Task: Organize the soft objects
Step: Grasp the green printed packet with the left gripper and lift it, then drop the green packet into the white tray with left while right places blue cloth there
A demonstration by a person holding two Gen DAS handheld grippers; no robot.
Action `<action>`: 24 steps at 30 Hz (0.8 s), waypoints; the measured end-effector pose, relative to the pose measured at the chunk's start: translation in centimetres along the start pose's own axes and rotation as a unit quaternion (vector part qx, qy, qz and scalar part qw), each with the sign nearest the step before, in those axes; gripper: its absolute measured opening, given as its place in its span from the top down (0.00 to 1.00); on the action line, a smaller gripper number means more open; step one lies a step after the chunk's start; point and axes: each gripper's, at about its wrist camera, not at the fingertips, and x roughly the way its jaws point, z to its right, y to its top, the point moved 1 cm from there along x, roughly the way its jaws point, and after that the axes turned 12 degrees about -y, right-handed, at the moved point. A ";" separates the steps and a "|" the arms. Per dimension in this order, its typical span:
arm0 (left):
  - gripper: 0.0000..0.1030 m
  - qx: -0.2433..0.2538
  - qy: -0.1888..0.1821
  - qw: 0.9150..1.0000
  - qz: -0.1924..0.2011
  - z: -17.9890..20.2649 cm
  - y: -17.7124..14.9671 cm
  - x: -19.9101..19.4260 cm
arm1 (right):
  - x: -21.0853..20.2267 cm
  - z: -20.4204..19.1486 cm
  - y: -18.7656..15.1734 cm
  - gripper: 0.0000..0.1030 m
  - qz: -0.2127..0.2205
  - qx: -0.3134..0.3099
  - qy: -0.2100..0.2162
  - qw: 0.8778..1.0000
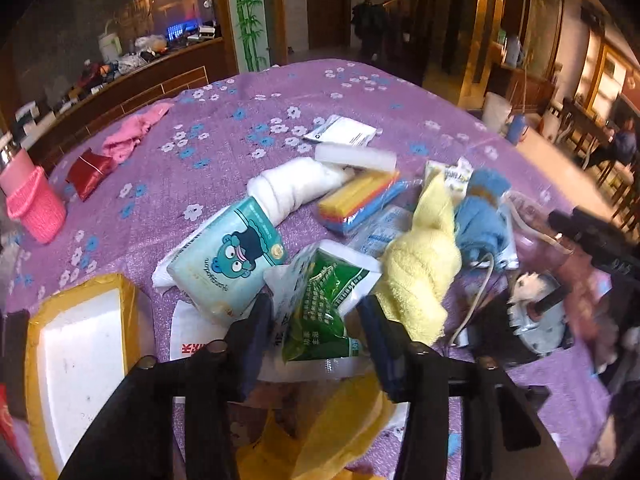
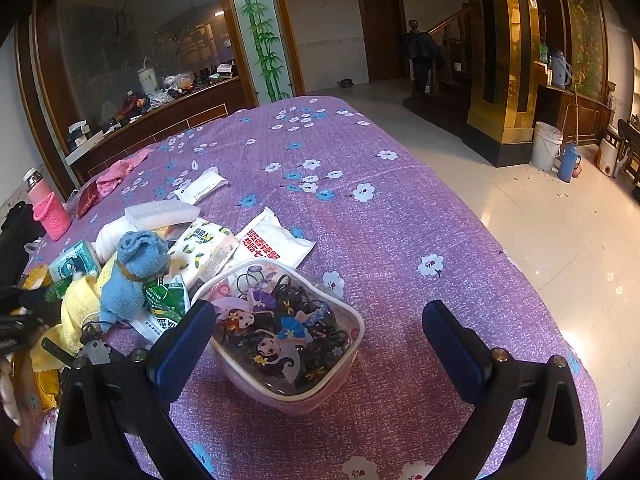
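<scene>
A heap of soft things lies on the purple flowered table [image 1: 224,152]. My left gripper [image 1: 316,320] is closed around a green and white packet [image 1: 324,300], beside a blue bear tissue pack [image 1: 236,256], a yellow towel [image 1: 420,264], a blue towel [image 1: 480,216], a rolled white cloth [image 1: 292,188] and a stack of coloured sponges [image 1: 360,200]. My right gripper [image 2: 320,320] is open wide, its fingers either side of a clear cartoon pouch [image 2: 284,332] of dark hair ties. The blue towel [image 2: 132,276] and yellow towel [image 2: 80,304] lie to its left.
A white foam box with yellow tape [image 1: 80,360] stands at the near left. A pink knitted bottle sleeve [image 1: 36,208], a red packet [image 1: 88,172] and a pink cloth [image 1: 132,136] lie at the far left. The table edge drops to tiled floor [image 2: 540,220] on the right.
</scene>
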 end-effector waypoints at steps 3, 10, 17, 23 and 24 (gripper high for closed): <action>0.59 -0.003 0.001 1.000 0.020 0.3 -0.2 -0.9 | 0.0 0.0 0.0 0.00 0.001 0.001 0.000 1.000; 0.59 -0.080 -0.038 0.988 0.128 -1.1 -1.7 -9.0 | 0.0 0.1 0.0 0.00 -0.004 0.002 0.000 1.000; 0.58 -0.131 -0.069 0.963 0.226 -0.4 -7.2 -17.3 | -0.6 1.0 0.4 0.00 -0.005 0.022 0.026 0.999; 0.58 -0.140 -0.070 0.955 0.253 -0.4 -9.7 -19.5 | -3.2 -0.3 2.9 0.03 -0.033 0.034 0.105 0.993; 0.58 -0.143 -0.072 0.953 0.257 -0.5 -10.0 -19.6 | -2.9 -1.3 3.3 0.09 -0.053 0.030 0.131 0.990</action>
